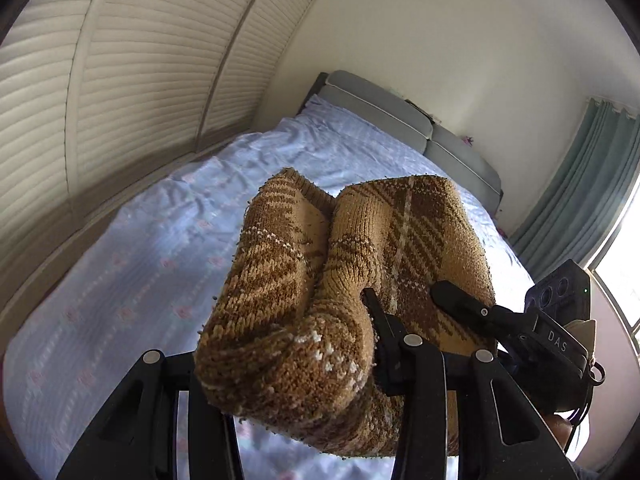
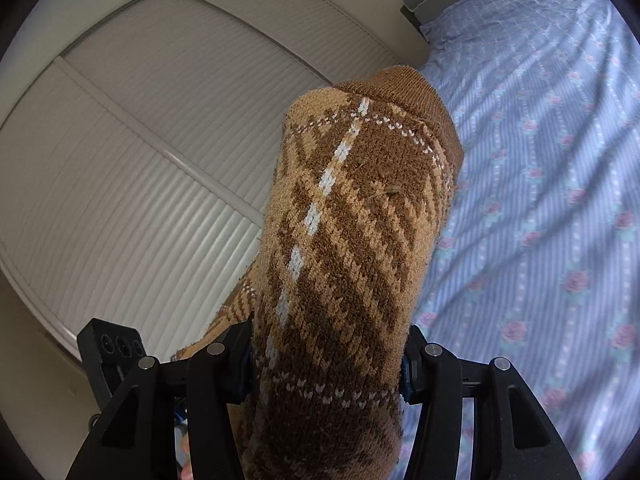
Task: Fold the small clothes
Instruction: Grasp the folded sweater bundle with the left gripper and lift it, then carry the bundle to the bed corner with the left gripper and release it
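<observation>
A fuzzy brown and tan plaid sock (image 1: pixel 320 300) is held in the air above the bed between both grippers. My left gripper (image 1: pixel 304 364) is shut on one end of it; the sock drapes over and hides the left finger. In the left wrist view, my right gripper (image 1: pixel 472 304) shows at the right, pinching the sock's far edge. In the right wrist view, my right gripper (image 2: pixel 328 364) is shut on the sock (image 2: pixel 352 240), whose ribbed brown cuff (image 2: pixel 412 92) points away. The fingertips are hidden by the fabric.
The bed (image 1: pixel 152 248) has a light blue flowered sheet (image 2: pixel 540 200) and a grey padded headboard (image 1: pixel 400 108). White louvred wardrobe doors (image 1: pixel 120 80) run along its far side. A green curtain (image 1: pixel 592 184) and bright window are at the right.
</observation>
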{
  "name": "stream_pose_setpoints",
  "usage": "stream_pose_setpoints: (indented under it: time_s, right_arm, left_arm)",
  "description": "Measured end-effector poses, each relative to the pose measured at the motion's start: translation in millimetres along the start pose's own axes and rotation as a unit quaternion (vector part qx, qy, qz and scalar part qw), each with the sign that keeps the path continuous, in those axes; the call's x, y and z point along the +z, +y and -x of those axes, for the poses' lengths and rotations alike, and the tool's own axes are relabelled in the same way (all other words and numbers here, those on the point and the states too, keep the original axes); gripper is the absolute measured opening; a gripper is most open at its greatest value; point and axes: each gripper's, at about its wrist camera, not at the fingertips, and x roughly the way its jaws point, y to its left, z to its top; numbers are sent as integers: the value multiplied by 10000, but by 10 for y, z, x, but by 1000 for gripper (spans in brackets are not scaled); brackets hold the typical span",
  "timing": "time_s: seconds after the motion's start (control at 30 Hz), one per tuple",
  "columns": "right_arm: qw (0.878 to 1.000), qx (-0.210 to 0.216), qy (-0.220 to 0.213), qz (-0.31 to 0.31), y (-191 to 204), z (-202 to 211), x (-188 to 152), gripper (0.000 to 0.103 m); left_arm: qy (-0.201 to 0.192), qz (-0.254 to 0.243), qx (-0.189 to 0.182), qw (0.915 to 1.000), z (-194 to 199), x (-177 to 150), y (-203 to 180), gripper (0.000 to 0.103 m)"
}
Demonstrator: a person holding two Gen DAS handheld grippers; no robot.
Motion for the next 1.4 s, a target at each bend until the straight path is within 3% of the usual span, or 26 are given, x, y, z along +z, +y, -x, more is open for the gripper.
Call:
stream_pose_setpoints:
  time_s: [0.17,0.37,0.43,0.5,0.63,0.7,0.8,0.93,1.0,1.1,1.23,1.4]
  right_arm:
    - [9999,83,132,-59,-23,-696,187,54]
    - [9984,-269,459,-209,-256,-1244,38,54]
    - [9978,-426,515,-29,-366,-1405,43,56]
    - [9974,-505,509,106,-469,-1362,33,63]
    - [9936,-818,626,470,-474,-1156,2,74]
    - [9870,-1095,697,946,-365,-1098,-18,75]
    - [9720,-1422,759,1711,-171,-1057,3,78]
    - [9379,-1933,287,2866,105,-701,5,94]
    - [9287,-1739,-26,3276,209,-590,69,94]
    - [9239,-1375,50,3571,376,-751,266,94]
    - [9344,-1017,370,3393,288,-1016,355,93]
    - [9360,-922,847,3290,209,-1170,212,93]
  left_arm:
    - [-137,66,171,9997,-299,226,546,44]
    - [372,102,460,9982,-865,-86,958,49]
    - [307,107,509,9982,-928,-194,999,55]
    - [101,133,649,9977,-910,-285,1015,77]
    - [10,159,748,9971,-813,-333,1027,82]
    - [-197,-138,1043,9943,-606,-351,931,82]
    - [-714,-567,1552,9837,-266,-401,686,82]
    - [-1043,-903,1265,9823,-48,-479,330,83]
    - [-1063,-1036,999,9839,-107,-488,217,88]
    - [-1012,-1209,913,9833,-261,-485,118,89]
    - [-746,-1181,821,9868,-482,-460,187,89]
    - [-429,-1082,957,9886,-678,-513,300,89]
